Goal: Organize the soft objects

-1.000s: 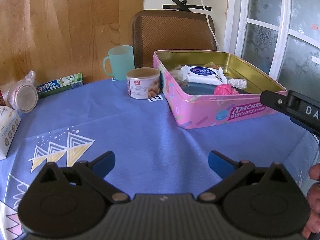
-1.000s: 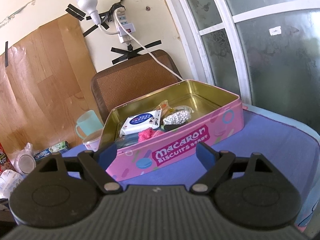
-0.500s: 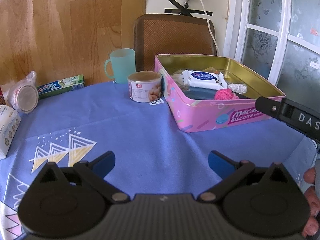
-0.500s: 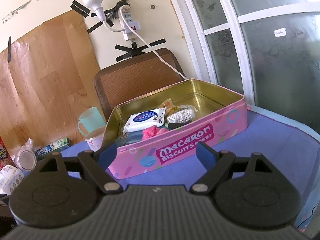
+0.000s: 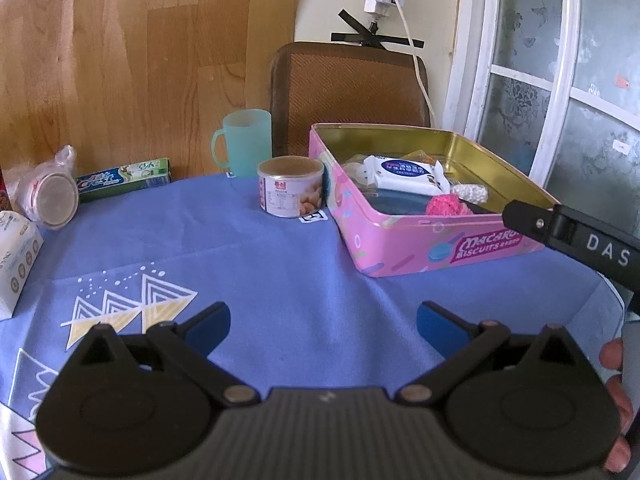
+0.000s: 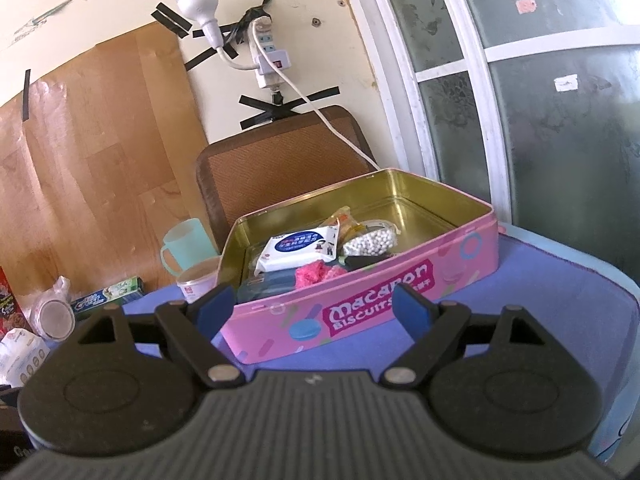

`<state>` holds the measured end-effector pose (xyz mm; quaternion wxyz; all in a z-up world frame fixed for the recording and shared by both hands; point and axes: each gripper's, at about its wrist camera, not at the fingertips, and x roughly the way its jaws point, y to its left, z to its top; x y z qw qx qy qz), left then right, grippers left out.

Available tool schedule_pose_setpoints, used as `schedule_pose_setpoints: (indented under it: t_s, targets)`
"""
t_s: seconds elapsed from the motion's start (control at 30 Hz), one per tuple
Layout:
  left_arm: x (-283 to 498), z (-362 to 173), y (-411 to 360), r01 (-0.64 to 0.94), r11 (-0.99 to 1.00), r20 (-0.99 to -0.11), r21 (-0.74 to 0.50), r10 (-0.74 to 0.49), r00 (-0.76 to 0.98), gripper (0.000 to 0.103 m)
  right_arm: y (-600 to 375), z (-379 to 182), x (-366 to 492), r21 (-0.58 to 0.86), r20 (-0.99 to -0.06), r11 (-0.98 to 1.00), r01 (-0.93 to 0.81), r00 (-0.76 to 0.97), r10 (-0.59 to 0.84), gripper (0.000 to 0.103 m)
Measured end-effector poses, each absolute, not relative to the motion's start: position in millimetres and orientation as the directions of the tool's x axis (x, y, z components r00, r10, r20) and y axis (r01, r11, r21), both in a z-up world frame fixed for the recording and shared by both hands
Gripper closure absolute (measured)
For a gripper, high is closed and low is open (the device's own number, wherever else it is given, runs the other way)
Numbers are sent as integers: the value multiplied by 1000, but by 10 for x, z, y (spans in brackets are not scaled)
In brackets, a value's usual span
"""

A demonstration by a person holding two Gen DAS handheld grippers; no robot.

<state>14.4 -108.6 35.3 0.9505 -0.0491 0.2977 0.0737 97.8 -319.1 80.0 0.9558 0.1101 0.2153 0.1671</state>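
Note:
An open pink macaron biscuit tin [image 5: 412, 248] [image 6: 360, 312] stands on the blue tablecloth. Inside lie a white wet-wipes pack [image 5: 404, 170] [image 6: 300, 246], a pink fluffy ball [image 5: 444, 205] [image 6: 314, 274], a bag of white beads [image 5: 474, 192] [image 6: 370, 242] and a dark blue item. My left gripper [image 5: 322, 326] is open and empty, over the cloth in front of the tin. My right gripper [image 6: 312, 306] is open and empty, just in front of the tin's near wall. Part of the right gripper also shows in the left wrist view [image 5: 576, 236].
Left of the tin stand a small can [image 5: 290, 188], a teal mug [image 5: 244, 142], a toothpaste box [image 5: 124, 180], a bagged jar [image 5: 50, 196] and a white carton [image 5: 14, 256]. A brown chair back [image 5: 348, 92] stands behind the table. A window is on the right.
Both grippers have drawn back and risen a little from the tin, so the tin looks smaller and lower. Both stay open and empty.

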Motion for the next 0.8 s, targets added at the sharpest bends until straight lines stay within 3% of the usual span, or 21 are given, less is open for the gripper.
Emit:
schedule_pose_setpoints:
  t_s: [0.8]
  targets:
    - [68, 393, -1081, -161, 985, -561, -66, 96, 822, 0, -3119, 844, 913, 270, -374, 919, -286, 849, 374, 15]
